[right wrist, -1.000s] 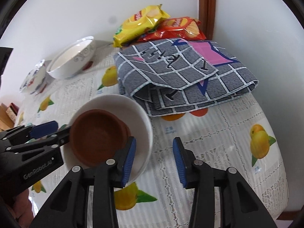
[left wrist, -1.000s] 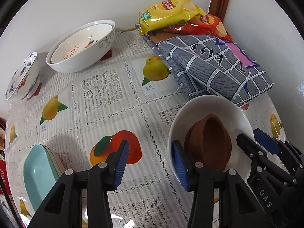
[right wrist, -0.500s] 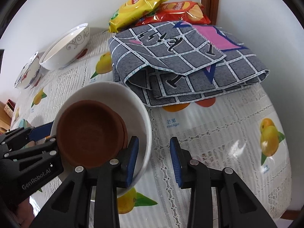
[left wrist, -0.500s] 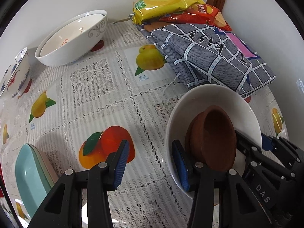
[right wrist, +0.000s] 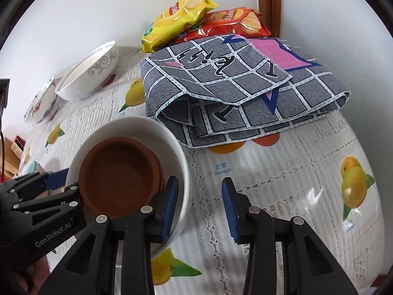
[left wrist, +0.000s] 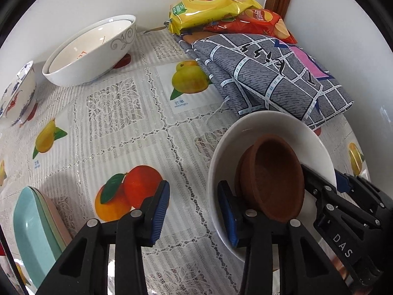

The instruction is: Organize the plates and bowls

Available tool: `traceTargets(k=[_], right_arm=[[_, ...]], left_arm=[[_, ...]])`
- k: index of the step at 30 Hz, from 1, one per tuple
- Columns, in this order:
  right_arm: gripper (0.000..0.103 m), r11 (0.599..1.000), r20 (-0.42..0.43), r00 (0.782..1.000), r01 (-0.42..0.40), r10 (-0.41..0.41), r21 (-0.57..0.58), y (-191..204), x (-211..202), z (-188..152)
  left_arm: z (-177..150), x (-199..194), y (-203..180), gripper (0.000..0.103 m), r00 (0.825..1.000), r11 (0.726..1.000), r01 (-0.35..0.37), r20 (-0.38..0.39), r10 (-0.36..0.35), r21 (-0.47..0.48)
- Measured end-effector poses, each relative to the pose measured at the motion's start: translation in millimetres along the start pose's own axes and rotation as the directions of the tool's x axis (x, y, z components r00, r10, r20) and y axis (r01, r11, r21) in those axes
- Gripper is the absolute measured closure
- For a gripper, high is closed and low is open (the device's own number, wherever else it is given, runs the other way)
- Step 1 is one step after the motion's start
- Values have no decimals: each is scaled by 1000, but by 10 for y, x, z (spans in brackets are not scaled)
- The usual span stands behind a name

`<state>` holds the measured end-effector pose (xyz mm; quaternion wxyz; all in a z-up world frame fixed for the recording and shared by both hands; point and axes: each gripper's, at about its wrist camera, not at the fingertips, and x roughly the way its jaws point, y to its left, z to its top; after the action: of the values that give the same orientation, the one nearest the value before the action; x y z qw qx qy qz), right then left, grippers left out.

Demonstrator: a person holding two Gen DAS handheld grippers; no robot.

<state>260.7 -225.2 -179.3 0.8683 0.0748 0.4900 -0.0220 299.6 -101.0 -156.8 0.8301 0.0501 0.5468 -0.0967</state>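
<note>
A white bowl (left wrist: 275, 132) (right wrist: 137, 127) sits on the fruit-print tablecloth with two stacked brown clay dishes (left wrist: 270, 182) (right wrist: 118, 172) tilted inside it. My left gripper (left wrist: 194, 211) is open, straddling the bowl's left rim, its right finger inside the bowl against the dishes. My right gripper (right wrist: 199, 204) is open, straddling the bowl's right rim, its left finger inside. Neither is closed on the rim.
Nested large white bowls (left wrist: 91, 51) and a blue-patterned bowl (left wrist: 17, 93) stand at the back left. Stacked teal and pink plates (left wrist: 36, 233) lie at the near left. A folded grey checked cloth (left wrist: 270, 73) and chip bags (left wrist: 211, 2) fill the back right corner.
Both grippers have moved in around the white bowl: each now has one finger inside its rim, where earlier the fingers were beside it. The bowl has stayed on the table.
</note>
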Motion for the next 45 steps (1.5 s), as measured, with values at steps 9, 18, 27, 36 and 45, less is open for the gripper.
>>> traceTargets(k=[9,18,27,36,45], right_arm=[[70,997,-38,998,-45,48,58,-69,33,6],[91,999,-14,999,-45,46,25,50,5,-5],[92,996,12,999,-35,34,86,14,-48,-52],[93,993,-11,999,-50,51,109,83,-109,-151],[93,994,4,999,-47,46,96,175,-277,-190]], left_arm=[[-2,-10,-90,88,999,999,37,4,-37,24],[2,-11,-72,91,998,998,64,12,-64,-6],[-69,-24,23,92,993,992,116,4,-116,-55],[-182,-128,69,92,996,994,93,-2,-93,-54],[-265,-286,102,92,995,994,95,16,-95,-61]])
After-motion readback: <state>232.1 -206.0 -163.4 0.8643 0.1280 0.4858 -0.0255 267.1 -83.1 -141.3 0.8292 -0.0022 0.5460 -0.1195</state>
